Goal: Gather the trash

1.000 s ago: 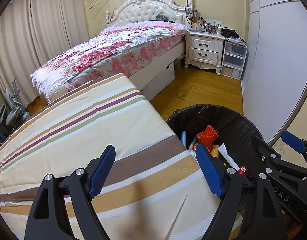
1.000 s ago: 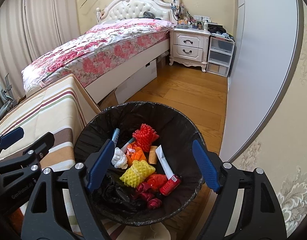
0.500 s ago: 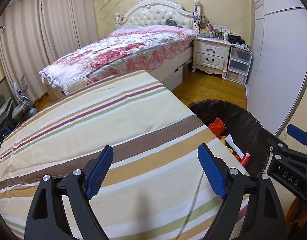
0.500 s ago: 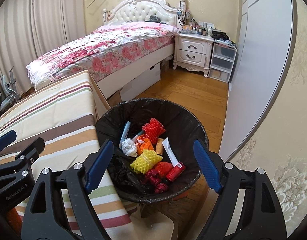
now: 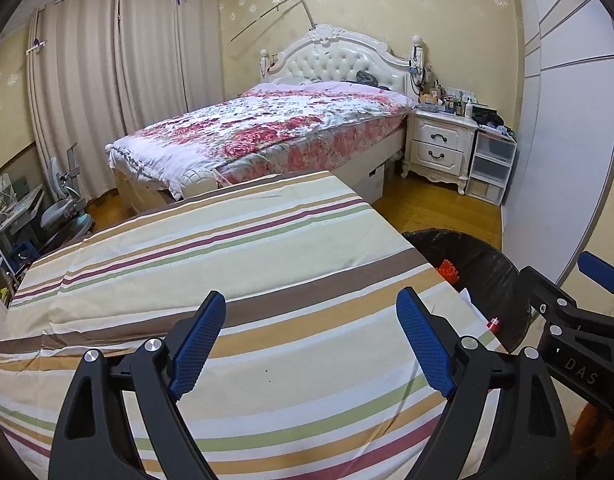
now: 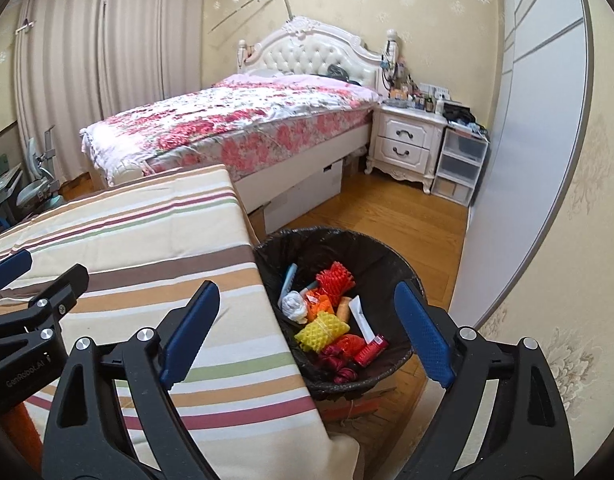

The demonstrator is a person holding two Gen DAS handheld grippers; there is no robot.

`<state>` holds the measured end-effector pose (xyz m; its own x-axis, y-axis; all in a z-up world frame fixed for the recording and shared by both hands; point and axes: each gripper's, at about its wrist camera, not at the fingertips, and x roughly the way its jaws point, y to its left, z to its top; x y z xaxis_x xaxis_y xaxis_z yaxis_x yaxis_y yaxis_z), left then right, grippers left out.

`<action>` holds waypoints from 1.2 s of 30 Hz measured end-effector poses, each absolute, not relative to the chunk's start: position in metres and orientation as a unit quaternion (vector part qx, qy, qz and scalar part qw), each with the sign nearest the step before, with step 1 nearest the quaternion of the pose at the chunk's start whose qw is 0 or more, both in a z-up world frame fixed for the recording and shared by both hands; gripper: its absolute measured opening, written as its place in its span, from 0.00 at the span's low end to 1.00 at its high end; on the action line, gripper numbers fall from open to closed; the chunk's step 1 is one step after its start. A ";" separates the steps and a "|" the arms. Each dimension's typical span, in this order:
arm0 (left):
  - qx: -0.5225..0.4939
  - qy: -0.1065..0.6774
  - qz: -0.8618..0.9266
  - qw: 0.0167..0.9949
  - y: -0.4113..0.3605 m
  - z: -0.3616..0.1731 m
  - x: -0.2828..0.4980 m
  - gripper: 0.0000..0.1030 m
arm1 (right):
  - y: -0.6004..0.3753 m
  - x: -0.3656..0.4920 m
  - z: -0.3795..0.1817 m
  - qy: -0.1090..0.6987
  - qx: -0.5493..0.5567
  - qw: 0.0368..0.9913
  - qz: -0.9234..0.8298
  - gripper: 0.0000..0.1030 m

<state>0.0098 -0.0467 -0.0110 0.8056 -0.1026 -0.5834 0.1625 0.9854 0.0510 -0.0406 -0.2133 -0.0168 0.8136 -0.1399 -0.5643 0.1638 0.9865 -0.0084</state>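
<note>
A round bin with a black liner [image 6: 391,260] stands on the wood floor beside the striped table [image 6: 147,240]. It holds trash: red foam net [image 6: 335,278], yellow foam net [image 6: 322,330], a white wad [image 6: 293,302], a red can [image 6: 371,350]. My right gripper [image 6: 307,336] is open and empty, above the table edge and the bin. My left gripper [image 5: 311,340] is open and empty over the striped cloth [image 5: 227,260]; the bin [image 5: 491,276] shows at its right, partly hidden by the table.
A floral bed [image 5: 275,128] lies beyond the table. A white nightstand [image 5: 439,144] and plastic drawers [image 5: 491,168] stand at the back right. A white wardrobe [image 6: 519,140] lines the right wall. A fan [image 5: 63,204] and clutter sit at the far left.
Both grippers pulled back and up from the bin. The left view swung from the bin onto the striped table. The right view now shows the bin farther off.
</note>
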 end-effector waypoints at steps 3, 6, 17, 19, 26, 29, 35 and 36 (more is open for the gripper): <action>0.040 0.303 -0.064 0.950 -0.038 -0.009 0.005 0.82 | -0.207 -0.046 -0.009 0.285 0.013 0.955 -0.075 0.85; 0.036 0.300 -0.059 0.952 -0.032 -0.006 0.000 0.82 | -0.202 -0.049 -0.004 0.279 0.011 0.958 -0.071 0.85; 0.028 0.299 -0.052 0.953 -0.024 -0.005 -0.005 0.82 | -0.195 -0.054 0.003 0.272 0.005 0.960 -0.067 0.85; 0.029 0.298 -0.052 0.953 -0.025 -0.005 -0.006 0.82 | -0.195 -0.053 0.003 0.272 0.005 0.960 -0.066 0.85; 0.028 0.299 -0.052 0.952 -0.025 -0.006 -0.006 0.82 | -0.194 -0.053 0.003 0.273 0.004 0.960 -0.067 0.85; 0.028 0.299 -0.052 0.952 -0.026 -0.006 -0.006 0.82 | -0.194 -0.053 0.003 0.273 0.004 0.960 -0.067 0.85; 0.028 0.299 -0.052 0.952 -0.026 -0.006 -0.006 0.82 | -0.194 -0.053 0.003 0.274 0.004 0.960 -0.066 0.85; 0.027 0.300 -0.052 0.952 -0.025 -0.006 -0.007 0.82 | -0.194 -0.053 0.003 0.274 0.004 0.960 -0.066 0.85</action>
